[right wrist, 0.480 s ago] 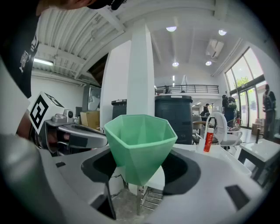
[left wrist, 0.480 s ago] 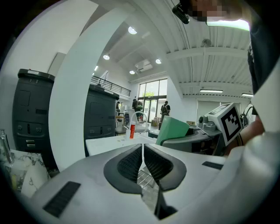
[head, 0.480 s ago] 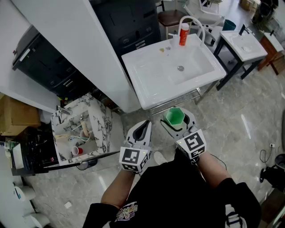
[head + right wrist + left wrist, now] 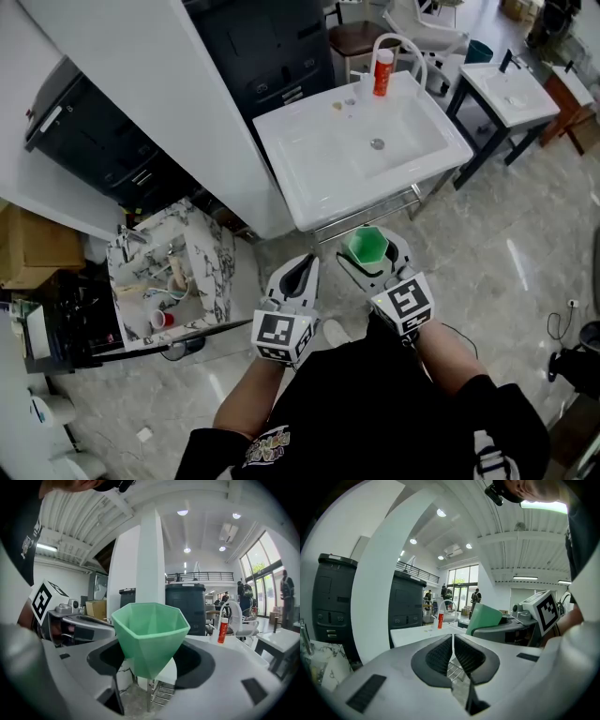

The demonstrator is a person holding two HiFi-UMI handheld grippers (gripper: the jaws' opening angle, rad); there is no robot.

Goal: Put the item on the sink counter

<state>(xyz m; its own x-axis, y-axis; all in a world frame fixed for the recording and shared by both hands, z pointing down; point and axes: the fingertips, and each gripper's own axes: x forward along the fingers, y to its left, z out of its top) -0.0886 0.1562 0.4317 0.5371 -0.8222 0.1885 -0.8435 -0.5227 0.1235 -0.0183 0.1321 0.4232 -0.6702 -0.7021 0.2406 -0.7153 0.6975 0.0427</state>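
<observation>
Before the sink (image 4: 300, 164), right gripper (image 4: 374, 251) clasping cup (image 4: 150, 637) upright

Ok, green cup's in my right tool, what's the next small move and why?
Probably carry the right tool forward toward the sink counter: it grips the green cup short of the front edge, and the counter's left side looks bare.

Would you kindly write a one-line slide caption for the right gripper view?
Right gripper holding a faceted green cup, white sink counter and red tube ahead.
</observation>
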